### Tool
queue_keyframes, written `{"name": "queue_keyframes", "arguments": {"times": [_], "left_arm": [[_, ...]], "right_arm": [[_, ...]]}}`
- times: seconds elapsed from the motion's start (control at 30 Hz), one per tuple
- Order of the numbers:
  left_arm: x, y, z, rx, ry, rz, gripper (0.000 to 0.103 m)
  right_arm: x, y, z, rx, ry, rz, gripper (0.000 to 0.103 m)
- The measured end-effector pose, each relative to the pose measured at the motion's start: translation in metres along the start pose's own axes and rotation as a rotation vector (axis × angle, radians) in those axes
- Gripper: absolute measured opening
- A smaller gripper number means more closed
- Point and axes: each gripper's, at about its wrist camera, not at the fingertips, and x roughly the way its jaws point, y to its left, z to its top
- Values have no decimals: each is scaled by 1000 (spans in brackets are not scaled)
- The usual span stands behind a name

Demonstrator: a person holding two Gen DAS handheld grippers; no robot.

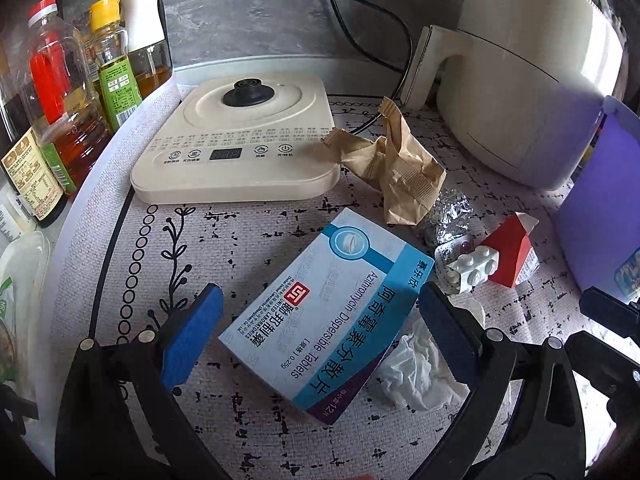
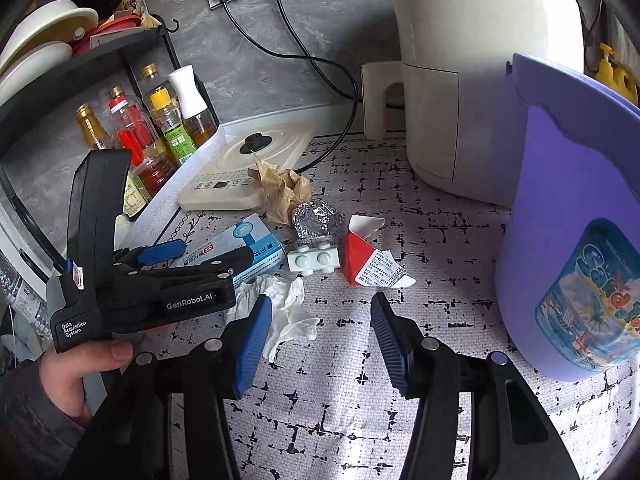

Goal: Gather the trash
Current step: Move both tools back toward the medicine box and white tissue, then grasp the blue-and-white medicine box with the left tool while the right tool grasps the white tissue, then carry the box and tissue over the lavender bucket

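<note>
Trash lies on a patterned mat: a blue-and-white medicine box (image 1: 320, 316) (image 2: 256, 248), crumpled white tissue (image 1: 416, 372) (image 2: 288, 308), crumpled brown paper (image 1: 396, 172) (image 2: 280, 188), a foil ball (image 1: 448, 216) (image 2: 316, 218), a white blister pack (image 1: 472, 268) (image 2: 314, 260) and a red-and-white carton (image 1: 512, 252) (image 2: 366, 260). My left gripper (image 1: 316, 332) (image 2: 192, 256) is open with its fingers on either side of the medicine box. My right gripper (image 2: 320, 340) is open and empty, over the mat just right of the tissue. A purple bin (image 2: 568, 216) (image 1: 600, 208) stands at the right.
A cream kettle base (image 1: 240, 144) (image 2: 248, 168) sits behind the trash. A large cream appliance (image 1: 532, 80) (image 2: 472, 80) stands at the back right with black cables behind. Oil and sauce bottles (image 1: 68, 104) (image 2: 152, 136) line the left edge by a dish rack (image 2: 60, 52).
</note>
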Motion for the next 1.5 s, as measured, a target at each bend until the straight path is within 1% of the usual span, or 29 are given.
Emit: {"name": "queue_keyframes", "arguments": {"times": [0.07,0.17,0.3,0.33,0.37,0.43,0.6,0.8,0.83,0.87,0.9,0.93,0.97,1.07,1.2,1.5], "left_arm": [[3,-2,-2,15,17,3,97],[2,-3,-4,23,20,14,96],[-3,0,-7,20,21,30,83],[-5,1,-8,21,21,31,78],[-7,2,-9,23,19,36,75],[-13,4,-10,23,14,51,73],[-33,10,-13,5,-42,93,72],[-50,19,-18,-32,-61,121,72],[-52,19,-19,-34,-61,126,72],[-54,20,-19,-37,-63,129,72],[-54,22,-17,-41,-66,132,72],[-57,22,-17,-46,-71,135,72],[-60,23,-16,-50,-79,138,72],[-69,23,-11,-55,-104,142,72],[-81,22,-2,-60,-128,140,72],[-117,12,27,-39,-228,143,72]], "right_arm": [[1,-1,0,5,2,-2,51],[2,-1,1,8,2,-2,51],[5,0,0,12,7,6,51],[5,1,0,11,9,9,51],[7,2,0,8,11,12,51],[10,5,-1,0,20,21,51],[19,16,-5,-25,46,52,48],[37,29,-12,-50,92,74,45],[40,30,-13,-50,104,74,42],[44,31,-14,-49,119,76,32],[48,31,-14,-48,134,79,23],[50,32,-15,-52,145,82,13],[50,33,-15,-56,145,84,7],[42,36,-9,-69,107,90,4],[26,41,5,-80,56,95,4],[-18,42,37,-67,-75,116,4]]}}
